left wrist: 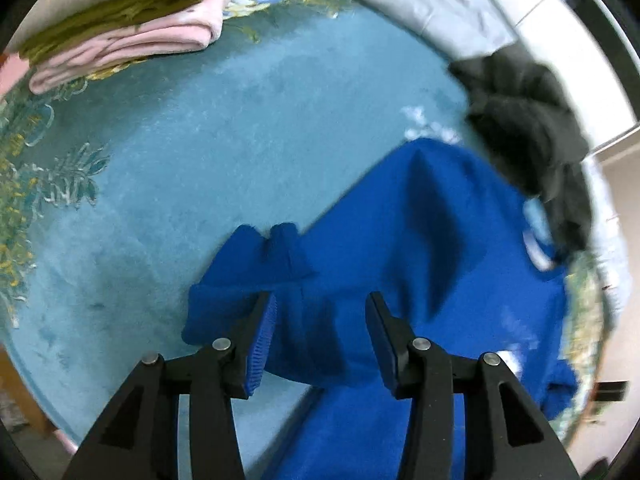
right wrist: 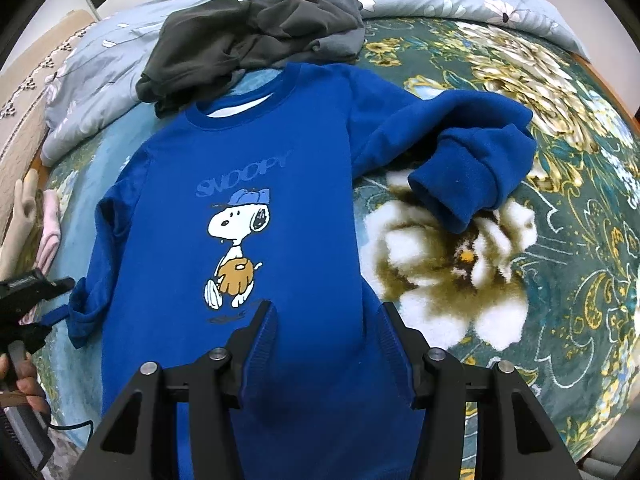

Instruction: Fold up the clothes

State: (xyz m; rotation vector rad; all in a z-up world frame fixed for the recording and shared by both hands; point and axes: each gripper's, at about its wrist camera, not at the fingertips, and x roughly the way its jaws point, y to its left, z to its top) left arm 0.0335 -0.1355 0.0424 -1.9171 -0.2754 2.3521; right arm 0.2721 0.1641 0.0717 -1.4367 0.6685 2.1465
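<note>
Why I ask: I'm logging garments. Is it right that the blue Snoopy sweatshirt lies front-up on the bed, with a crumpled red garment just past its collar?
Not quite. The garment past the collar is dark grey, not red, as the right wrist view shows. The rest holds: the blue Snoopy sweatshirt lies front-up on the bed.

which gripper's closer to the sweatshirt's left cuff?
Left. The left gripper hangs right over that cuff, jaws open. The right gripper is over the sweatshirt hem, also open.
</note>
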